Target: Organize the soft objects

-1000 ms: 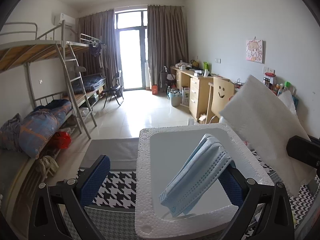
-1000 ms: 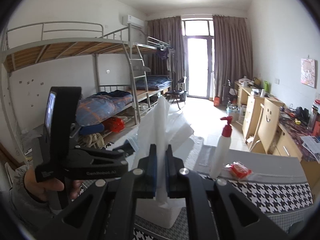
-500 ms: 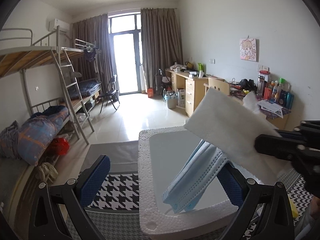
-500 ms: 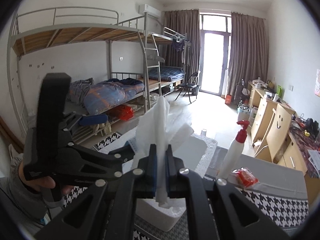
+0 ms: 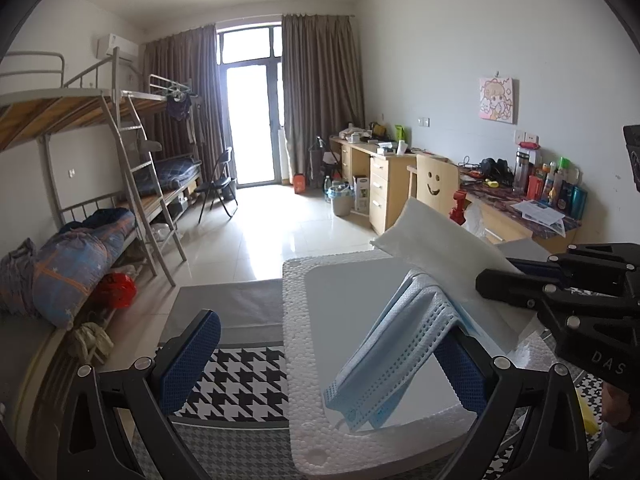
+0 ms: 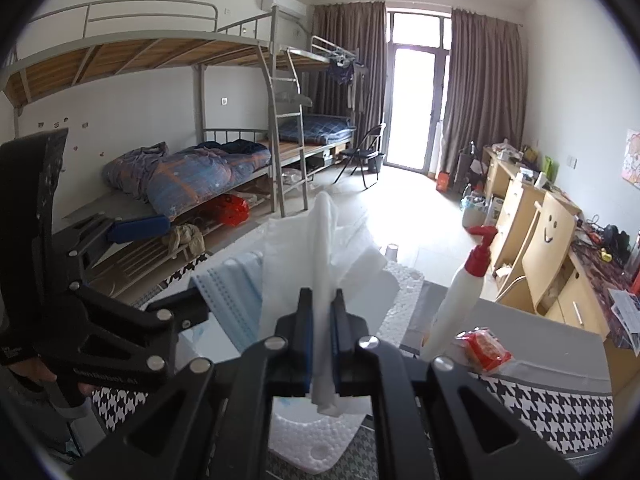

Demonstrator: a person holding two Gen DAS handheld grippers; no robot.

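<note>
My right tool (image 6: 321, 330), jaws easing apart, has the white tissue (image 6: 320, 240) between them at frame centre; my left tool (image 5: 320, 344) is spread, blue masks (image 5: 396, 344) draped on its right finger over the foam tray (image 5: 298, 320).

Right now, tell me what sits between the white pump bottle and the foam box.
Nothing stands there: the right wrist view shows only bare grey table between the pump bottle and the foam box.

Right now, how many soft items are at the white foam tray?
2. The light blue pleated face mask leans on the left gripper's right finger over the white foam tray. The white folded tissue is between the right gripper's opening jaws. Others may be hidden.
</note>
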